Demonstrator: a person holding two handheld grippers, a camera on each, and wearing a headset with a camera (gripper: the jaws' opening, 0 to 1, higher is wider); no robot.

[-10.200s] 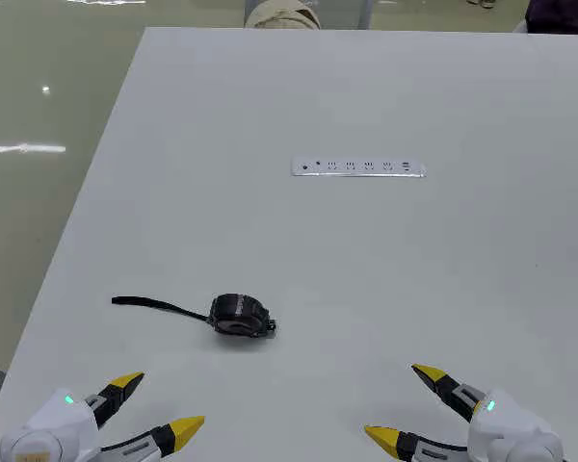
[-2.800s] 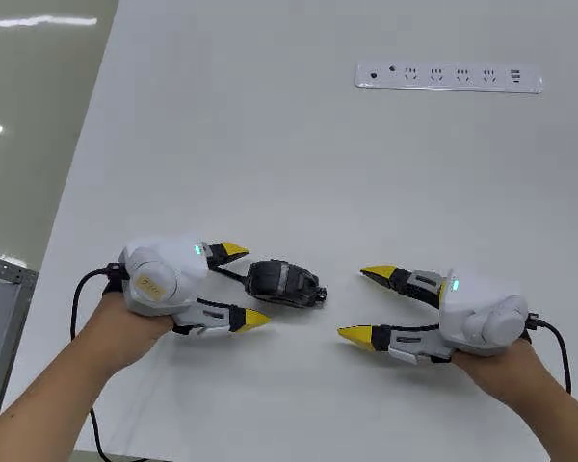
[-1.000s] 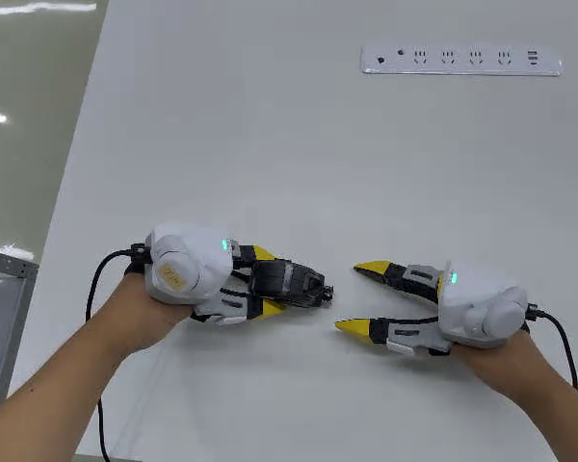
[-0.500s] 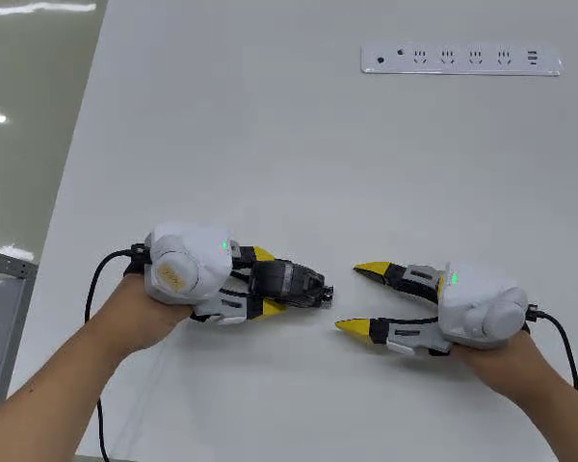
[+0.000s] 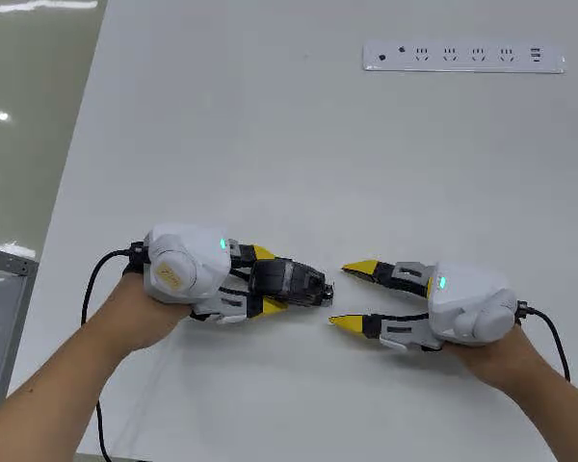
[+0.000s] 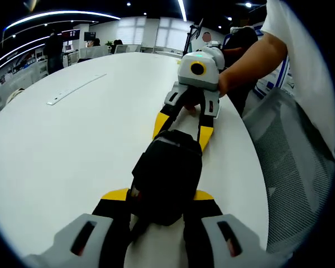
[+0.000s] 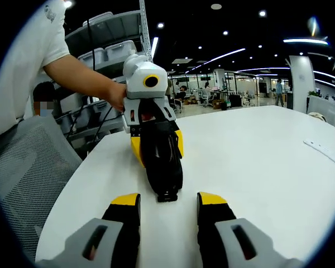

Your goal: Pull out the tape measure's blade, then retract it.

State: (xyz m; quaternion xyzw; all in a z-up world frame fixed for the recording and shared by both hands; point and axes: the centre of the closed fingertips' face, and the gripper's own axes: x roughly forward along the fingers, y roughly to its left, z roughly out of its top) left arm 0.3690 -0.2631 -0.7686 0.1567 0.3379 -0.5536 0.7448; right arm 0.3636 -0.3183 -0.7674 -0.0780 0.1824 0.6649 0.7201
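The left gripper (image 5: 268, 279) gripped the tape measure (image 5: 291, 282) on the table (image 5: 270, 115). The right gripper (image 5: 350, 294), jaws apart, faced the blade hook (image 7: 167, 196). Recommended: close squarely on the hook, then pull straight.

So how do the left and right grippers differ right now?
The left gripper is shut on the tape measure; the right gripper is open, with nothing gripped. The left holds the case from behind; the right faces its front end, fingers close to it but not touching. Both have white bodies and yellow-tipped fingers, sit low over the table and point toward each other.
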